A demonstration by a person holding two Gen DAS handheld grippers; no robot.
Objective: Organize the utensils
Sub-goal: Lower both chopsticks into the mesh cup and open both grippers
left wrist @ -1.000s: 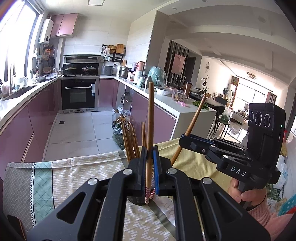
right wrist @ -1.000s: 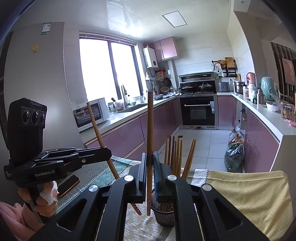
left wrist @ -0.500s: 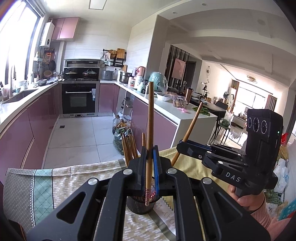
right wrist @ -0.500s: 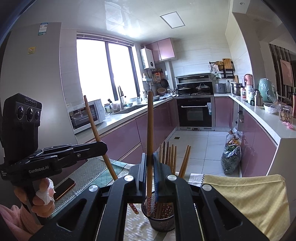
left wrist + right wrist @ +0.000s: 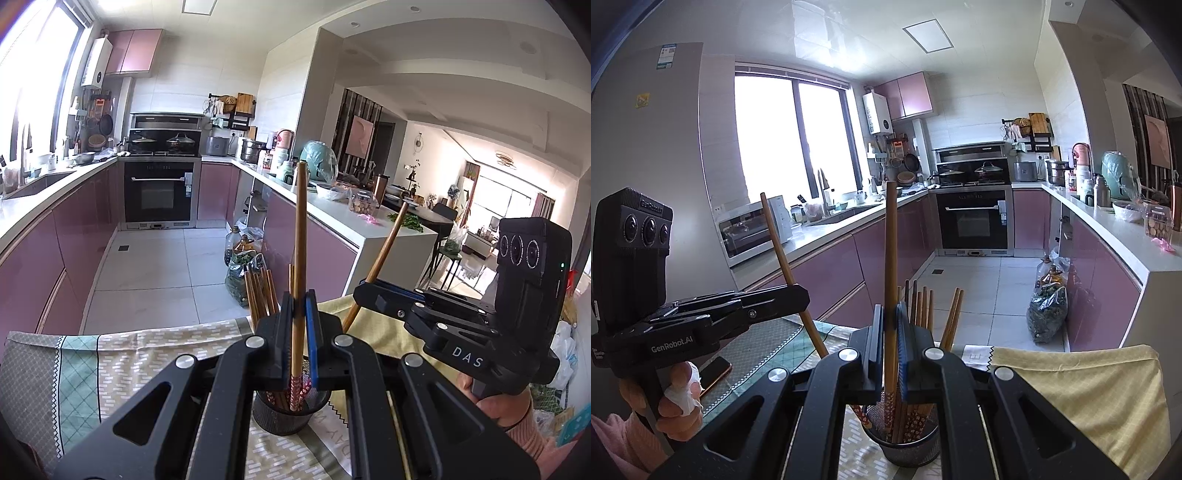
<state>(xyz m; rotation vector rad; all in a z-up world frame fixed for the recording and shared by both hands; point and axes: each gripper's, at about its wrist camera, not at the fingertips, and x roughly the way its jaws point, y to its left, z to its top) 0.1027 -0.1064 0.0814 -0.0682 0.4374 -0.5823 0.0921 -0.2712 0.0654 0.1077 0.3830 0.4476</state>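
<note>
Two chopsticks are in my grip, one per gripper. My left gripper (image 5: 299,332) is clamped narrow on a wooden chopstick (image 5: 300,236) that stands almost upright, its patterned red tip dipping into the mouth of the black mesh holder (image 5: 288,417) just below the jaws. My right gripper (image 5: 890,332) pinches a second chopstick (image 5: 891,258) the same way, upright, with its lower end going down into the same holder (image 5: 908,450).

From the left wrist view, the right gripper (image 5: 373,295) reaches in from the side and its chopstick (image 5: 384,258) leans away at a slant; where that stick ends below the jaws is hidden behind my own left jaws. From the right wrist view, the left gripper (image 5: 790,295) comes in from the other side, and its stick (image 5: 786,266) slants down behind my right jaws, so I cannot see its tip there.

Several more chopsticks (image 5: 923,306) already stand in the holder, fanned out; their count is hard to make out because the jaws cover the middle of the bunch. The holder sits on a patterned tablecloth (image 5: 129,354), and its base is partly cut off by my gripper bodies. A phone (image 5: 714,373) lies on the cloth near my left hand (image 5: 676,402), half hidden by it.
</note>
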